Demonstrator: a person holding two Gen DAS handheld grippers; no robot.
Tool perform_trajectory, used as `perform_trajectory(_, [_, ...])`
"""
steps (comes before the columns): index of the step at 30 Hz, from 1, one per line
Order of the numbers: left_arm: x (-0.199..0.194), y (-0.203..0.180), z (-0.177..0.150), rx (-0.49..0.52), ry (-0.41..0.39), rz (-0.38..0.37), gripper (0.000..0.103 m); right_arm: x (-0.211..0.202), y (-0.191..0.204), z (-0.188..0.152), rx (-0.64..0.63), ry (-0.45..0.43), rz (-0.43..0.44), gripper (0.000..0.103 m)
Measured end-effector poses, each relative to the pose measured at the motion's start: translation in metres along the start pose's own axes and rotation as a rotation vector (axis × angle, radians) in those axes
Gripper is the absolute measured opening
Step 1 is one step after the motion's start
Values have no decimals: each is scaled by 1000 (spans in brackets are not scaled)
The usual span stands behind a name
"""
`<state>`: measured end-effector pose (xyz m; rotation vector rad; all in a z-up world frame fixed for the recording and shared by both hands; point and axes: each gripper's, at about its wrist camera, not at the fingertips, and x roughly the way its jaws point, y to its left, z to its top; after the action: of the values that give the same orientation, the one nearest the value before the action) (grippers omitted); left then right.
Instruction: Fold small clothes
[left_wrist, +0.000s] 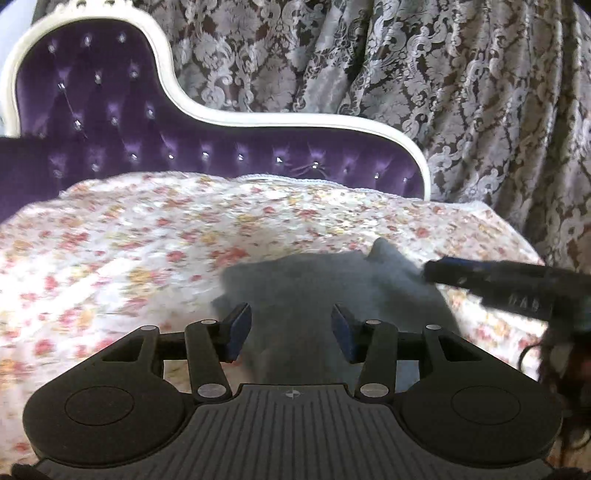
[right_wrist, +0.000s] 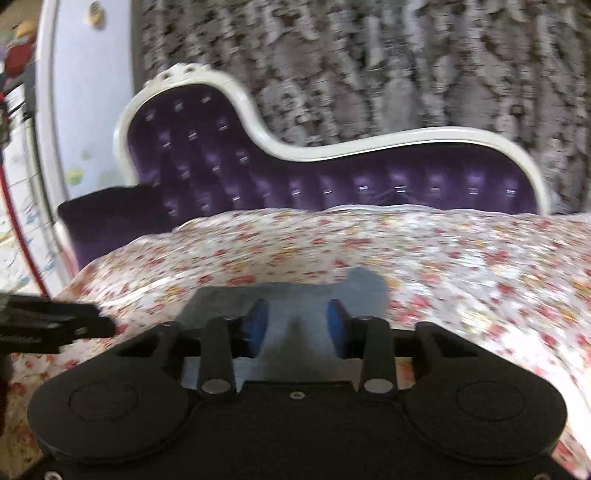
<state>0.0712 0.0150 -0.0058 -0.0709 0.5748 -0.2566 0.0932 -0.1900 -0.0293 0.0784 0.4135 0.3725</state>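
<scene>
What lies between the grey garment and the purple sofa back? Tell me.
Only flowered bedsheet lies between the grey garment and purple sofa back; both wrist views show it.

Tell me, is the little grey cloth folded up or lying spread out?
Spread out, mostly: the grey cloth lies flat on the flowery cover. Blur hides any folds.

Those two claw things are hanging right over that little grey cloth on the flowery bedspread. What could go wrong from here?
Three risks, as guesses:
1. The grey cloth lies rumpled, one corner sticking up, so a fold may come out crooked.
2. The fingers could pinch the flowery bedspread along with it.
3. The right gripper reaches in close to the left gripper; they might bump.
</scene>
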Motion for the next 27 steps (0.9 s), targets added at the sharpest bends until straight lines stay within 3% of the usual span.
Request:
perform_trajectory(4, [35, 2, -11, -6, 41, 16, 47, 29, 1, 5, -27, 47, 47, 42])
perform_trajectory(6, [45, 10, -24, -24, 104, 41, 48, 43, -3, 0, -22, 93, 45, 42])
perform_trajectory(10, [51, 29, -38, -122, 140, 21, 60, 72, -27, -16, 59, 189, -47, 38])
perform_trajectory(15, [47, 27, -37, -121, 146, 42, 69, 75, -53, -22, 174, 185, -111, 38])
perform_trajectory(17, [46, 26, -35, -120, 143, 53, 73, 72, -52, -20, 167, 185, -156, 56])
perform_trajectory(21, [35, 24, -33, -109, 131, 69, 83, 46, -58, -16, 200, 138, -163, 68])
perform_trajectory(23, [27, 21, -32, -87, 129, 89, 84, 29, -54, -14, 180, 106, -179, 84])
perform_trajectory(24, [21, 19, -32, -77, 122, 99, 84, 19, -51, -13, 172, 86, -179, 87])
perform_trajectory(26, [11, 16, -32, -66, 106, 119, 103, 4, -45, -12, 162, 61, -171, 100])
perform_trajectory(27, [4, 14, -33, -61, 92, 135, 103, -2, -41, -10, 155, 54, -168, 103])
